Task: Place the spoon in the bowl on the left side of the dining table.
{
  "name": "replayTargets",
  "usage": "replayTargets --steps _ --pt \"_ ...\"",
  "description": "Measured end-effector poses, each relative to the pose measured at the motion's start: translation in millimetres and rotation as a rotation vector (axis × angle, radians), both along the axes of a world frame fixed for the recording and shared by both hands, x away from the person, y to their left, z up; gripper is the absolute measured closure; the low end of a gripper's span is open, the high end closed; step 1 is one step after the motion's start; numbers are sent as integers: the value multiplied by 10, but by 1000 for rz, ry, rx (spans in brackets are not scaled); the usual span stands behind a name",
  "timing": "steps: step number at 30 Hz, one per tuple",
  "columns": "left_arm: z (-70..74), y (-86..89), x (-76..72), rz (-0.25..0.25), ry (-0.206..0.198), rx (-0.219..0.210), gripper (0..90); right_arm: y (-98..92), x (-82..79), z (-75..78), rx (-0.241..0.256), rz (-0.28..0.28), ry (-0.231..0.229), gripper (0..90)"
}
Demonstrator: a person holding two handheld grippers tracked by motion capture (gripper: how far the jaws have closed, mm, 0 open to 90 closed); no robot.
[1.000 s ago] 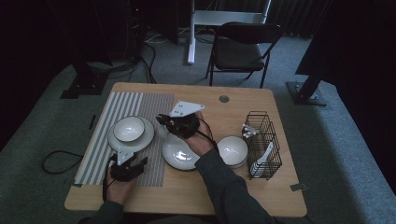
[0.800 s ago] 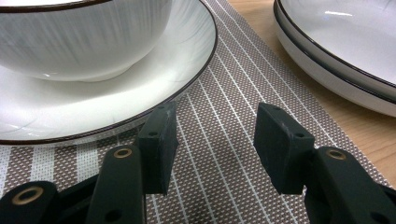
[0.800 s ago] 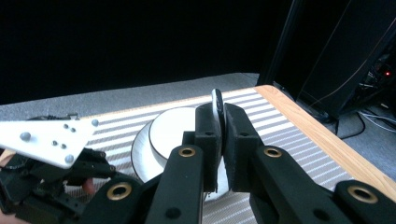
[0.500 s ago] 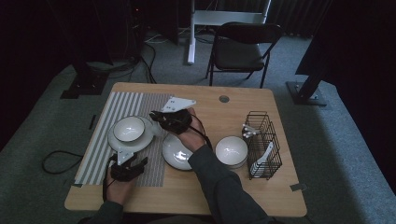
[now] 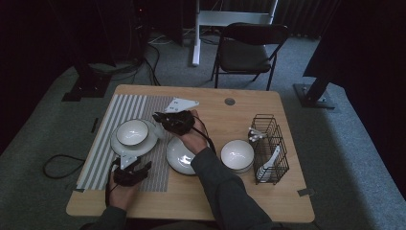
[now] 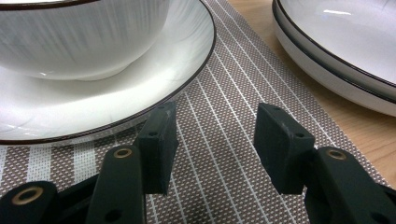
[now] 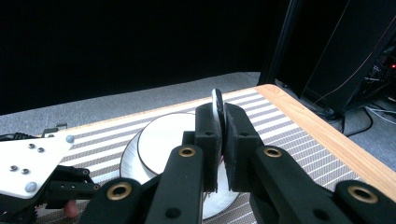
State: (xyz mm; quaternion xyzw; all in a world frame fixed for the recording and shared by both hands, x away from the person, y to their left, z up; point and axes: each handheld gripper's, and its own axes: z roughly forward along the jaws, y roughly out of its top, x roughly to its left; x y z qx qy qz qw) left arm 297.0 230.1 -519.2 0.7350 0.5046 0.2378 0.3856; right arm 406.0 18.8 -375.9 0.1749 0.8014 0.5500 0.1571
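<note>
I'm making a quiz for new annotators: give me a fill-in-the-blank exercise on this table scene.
1. The right hand-held gripper is shut on a thin ____ utensil.
2. The left hand-held gripper rests with its jaws ____ over the striped placemat.
3. On the placemat, a bowl sits on a ____.
4. The wire basket stands at the table's ____ side.

Missing words: white; open; plate; right

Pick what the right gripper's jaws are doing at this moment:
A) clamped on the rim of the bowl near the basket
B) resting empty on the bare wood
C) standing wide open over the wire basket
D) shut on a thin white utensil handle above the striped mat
D: in the right gripper view, the right gripper has its jaws pressed together on a thin white utensil handle, with the bowl on a plate and the striped placemat beyond.
</note>
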Motion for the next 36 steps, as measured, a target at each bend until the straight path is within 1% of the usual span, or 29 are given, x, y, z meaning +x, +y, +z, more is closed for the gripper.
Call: replayTargets --steps 9,14,27,30,34,35,36 --pt "0 0 0 -1 2 0 501 40 46 -25 2 -3 3 853" --pt "0 1 1 -1 4 -3 501 85 73 -47 20 -7 13 853" --pt "-1 -3 1 -2 4 -5 501 266 84 11 19 12 -8 853" --pt "-1 -4 2 -2 5 -6 501 309 87 5 31 19 -6 853" --pt "-1 -4 2 -3 5 -6 501 363 104 -26 23 21 -5 853" --pt "-1 -3 2 -4 5 -6 501 411 129 -60 8 24 -7 853" --pt "0 -1 2 -4 6 -6 501 430 137 -74 5 21 -6 853"
